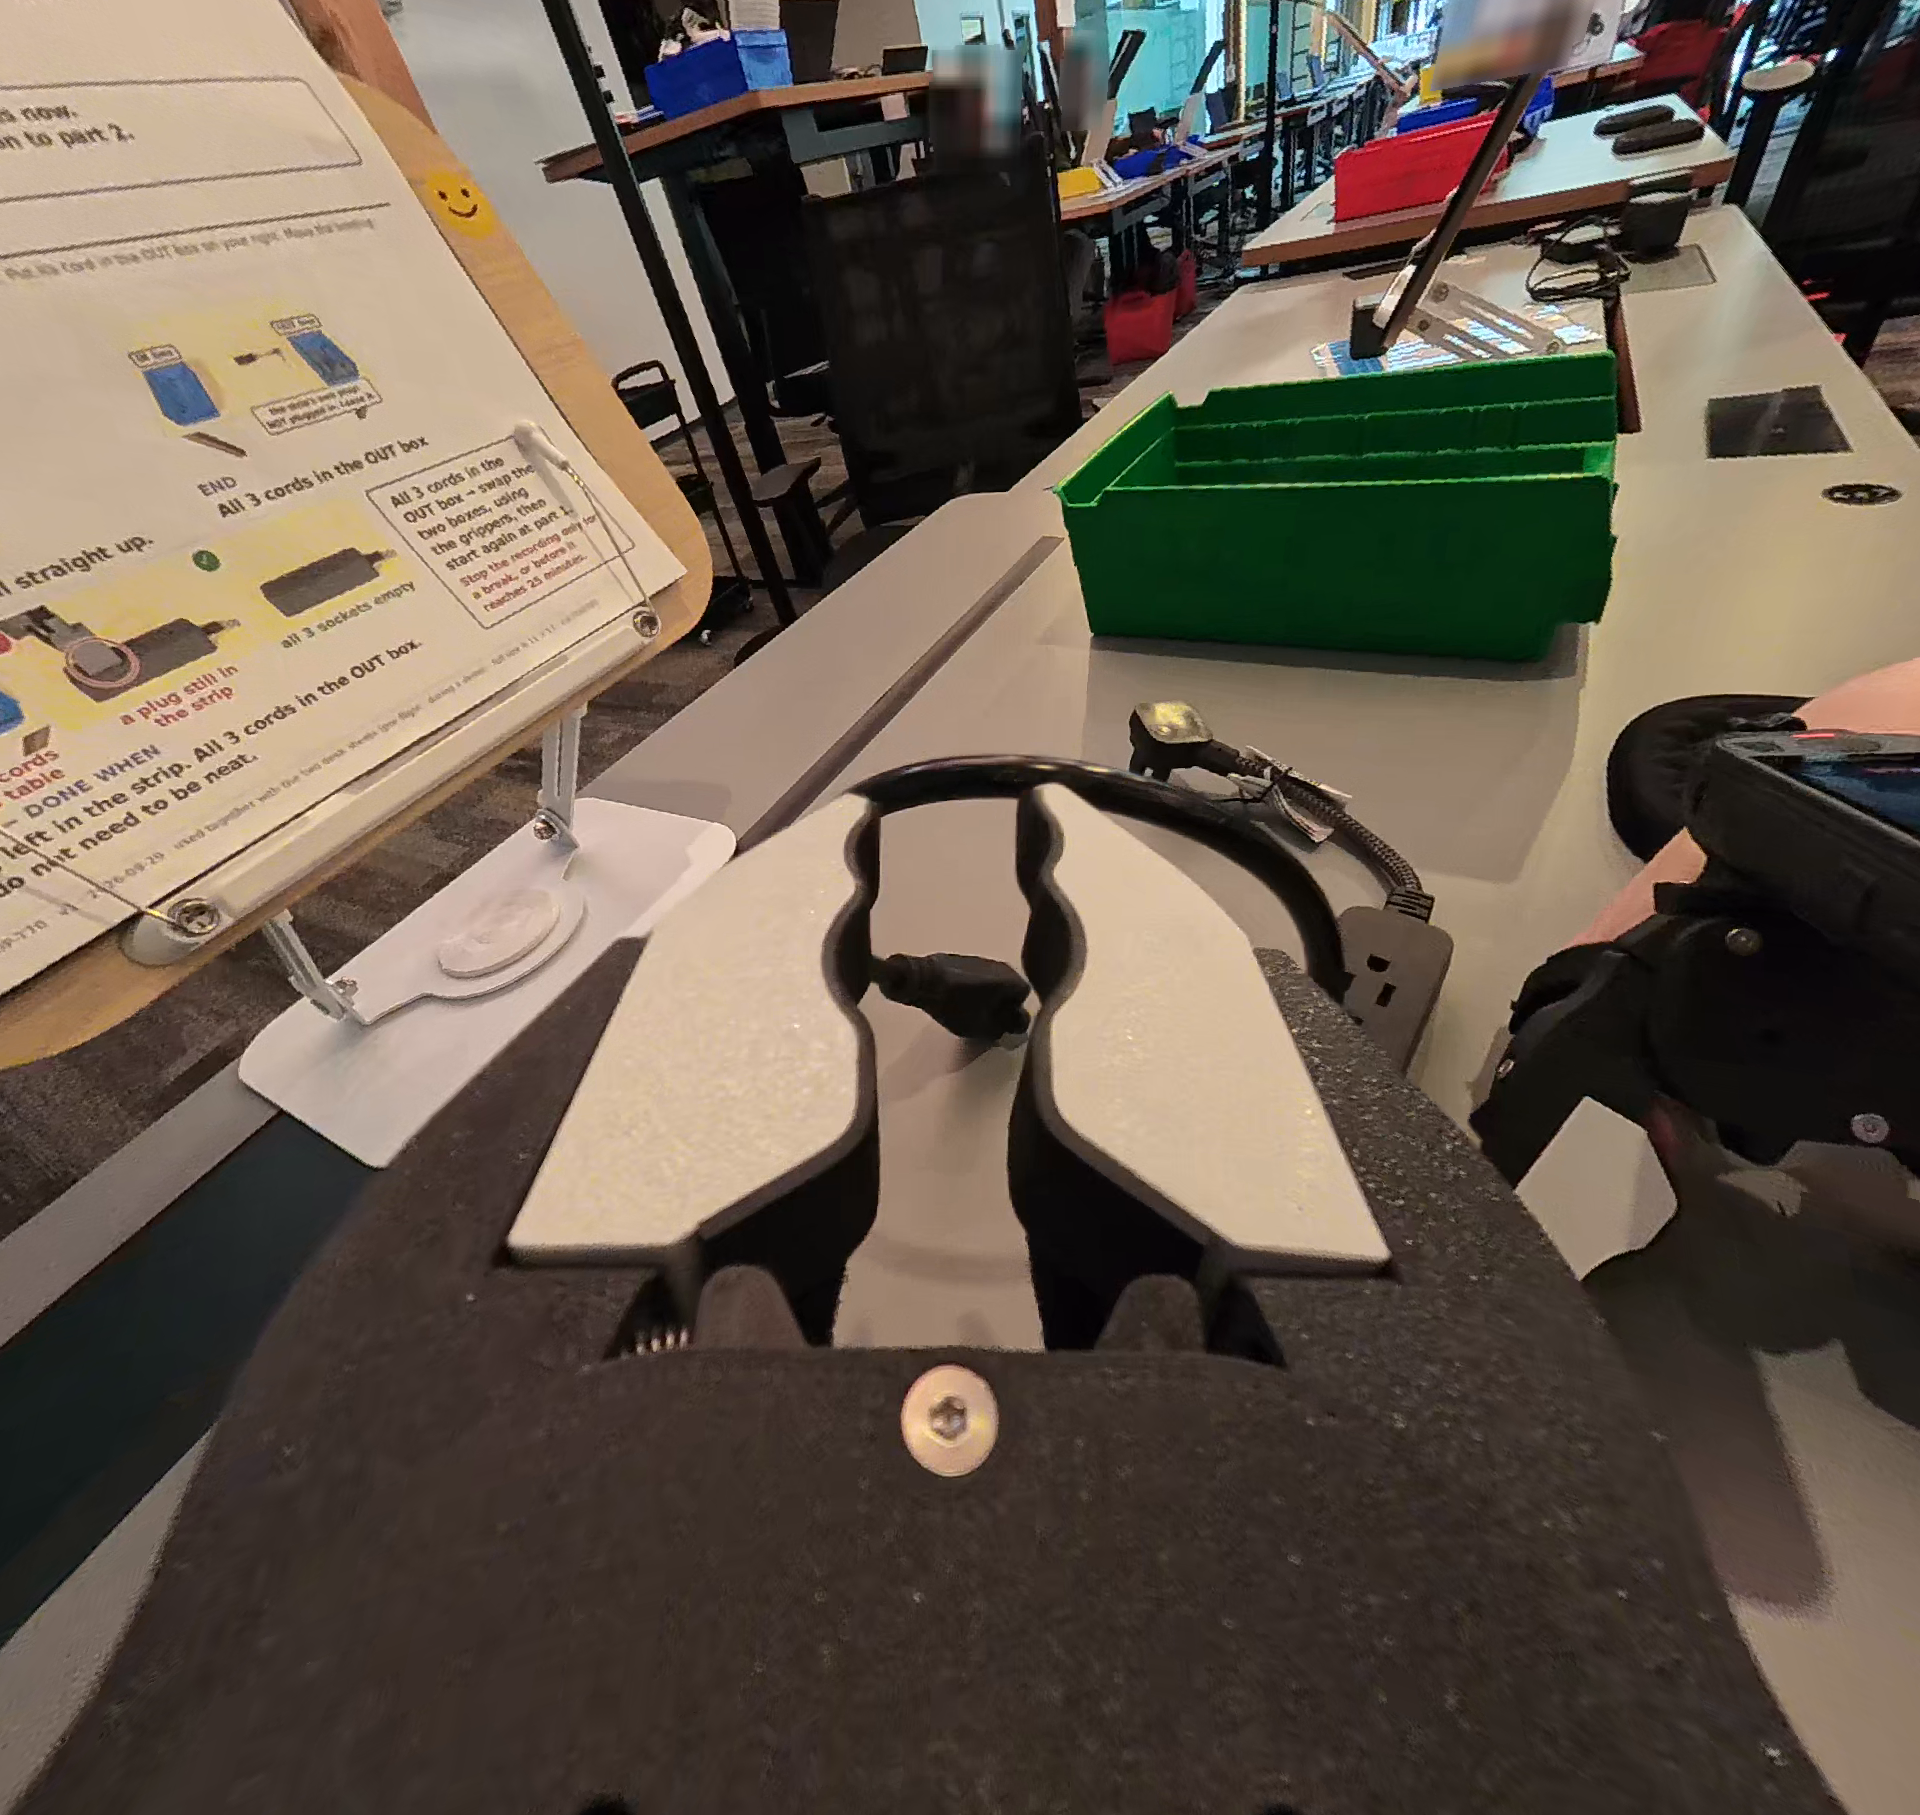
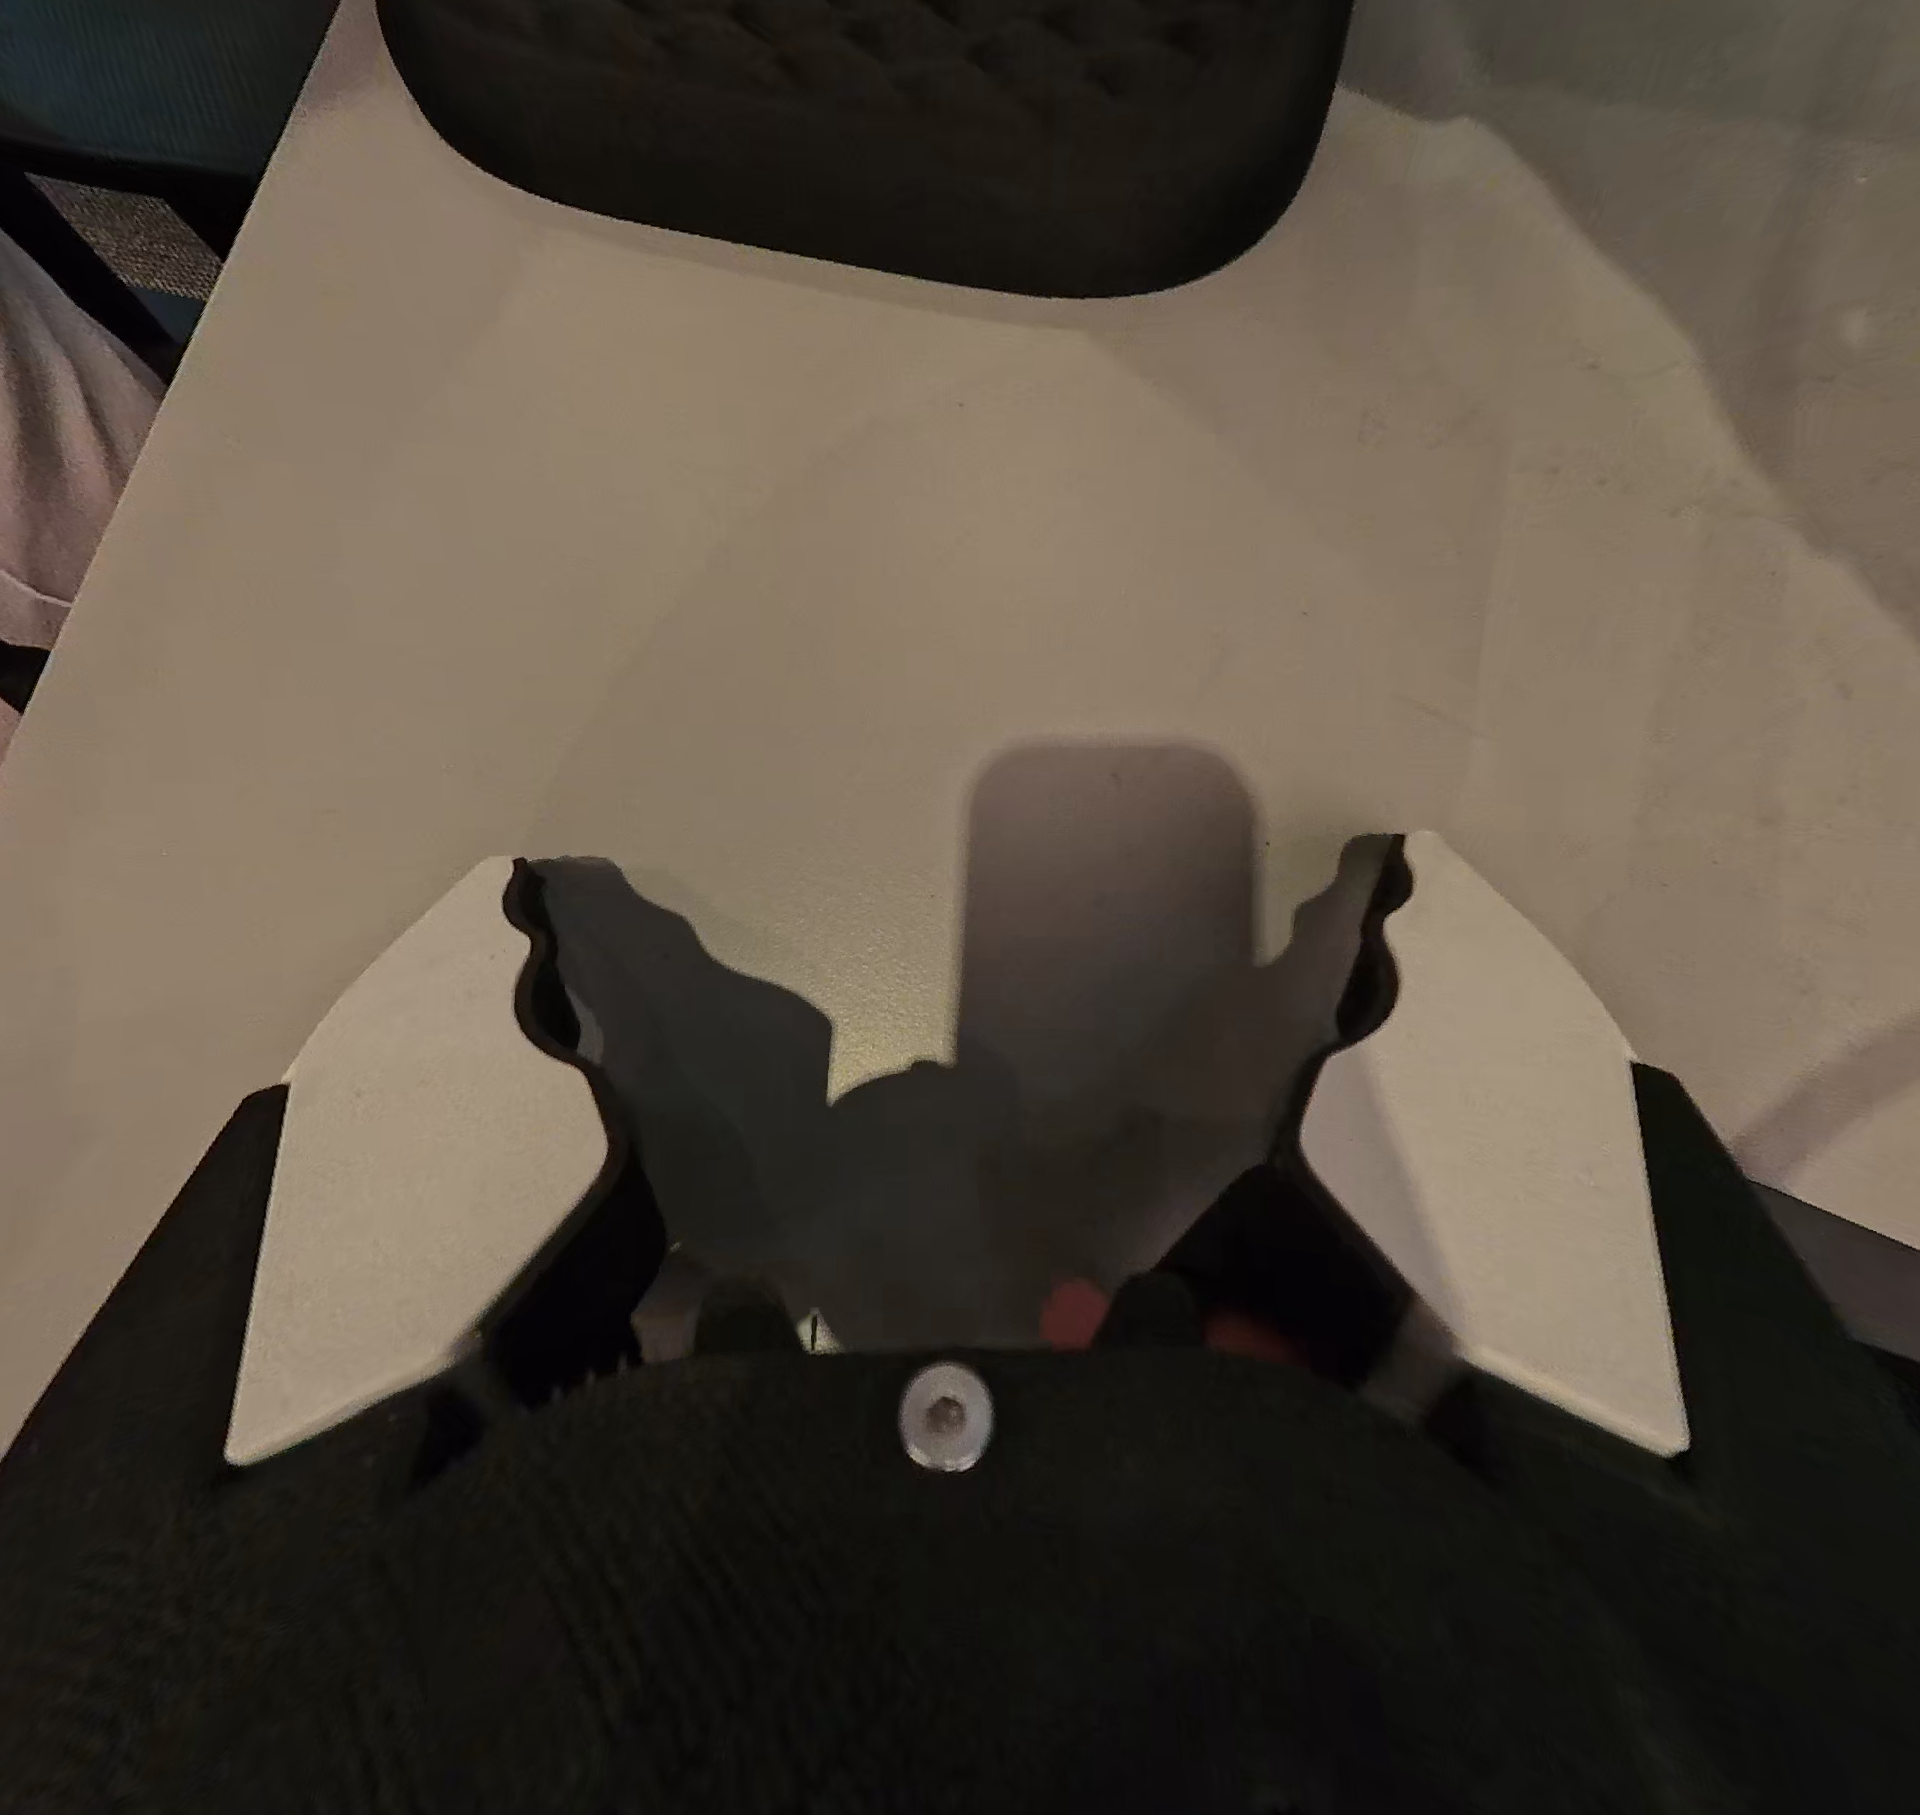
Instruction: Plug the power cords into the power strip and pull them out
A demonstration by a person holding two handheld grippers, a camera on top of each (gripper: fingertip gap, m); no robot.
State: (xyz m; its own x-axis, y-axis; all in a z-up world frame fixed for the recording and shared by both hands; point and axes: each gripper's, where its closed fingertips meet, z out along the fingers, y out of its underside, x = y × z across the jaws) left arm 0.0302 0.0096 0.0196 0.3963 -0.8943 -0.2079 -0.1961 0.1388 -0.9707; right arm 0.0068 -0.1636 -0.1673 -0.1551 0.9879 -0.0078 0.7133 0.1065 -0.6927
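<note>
In the left wrist view my left gripper (image 1: 951,809) has its jaws close together, and the black connector (image 1: 961,996) of a power cord sits pinched in the gap just above the grey table (image 1: 1714,622). The power cord (image 1: 1143,789) arcs past the fingertips toward the black power strip (image 1: 1392,955), which lies to the right. The strip's braided lead ends in a plug (image 1: 1174,726) lying on the table. My right gripper (image 2: 956,892) is wide open and empty, pointing down at bare table. It also shows at the right of the left wrist view (image 1: 1714,996), held in a hand.
A green bin (image 1: 1340,560) stands on the table beyond the strip. An instruction sheet on a wooden stand (image 1: 312,518) is at the left, by the table edge. A black padded rest (image 2: 862,82) lies ahead of the right gripper. Chairs and desks stand behind.
</note>
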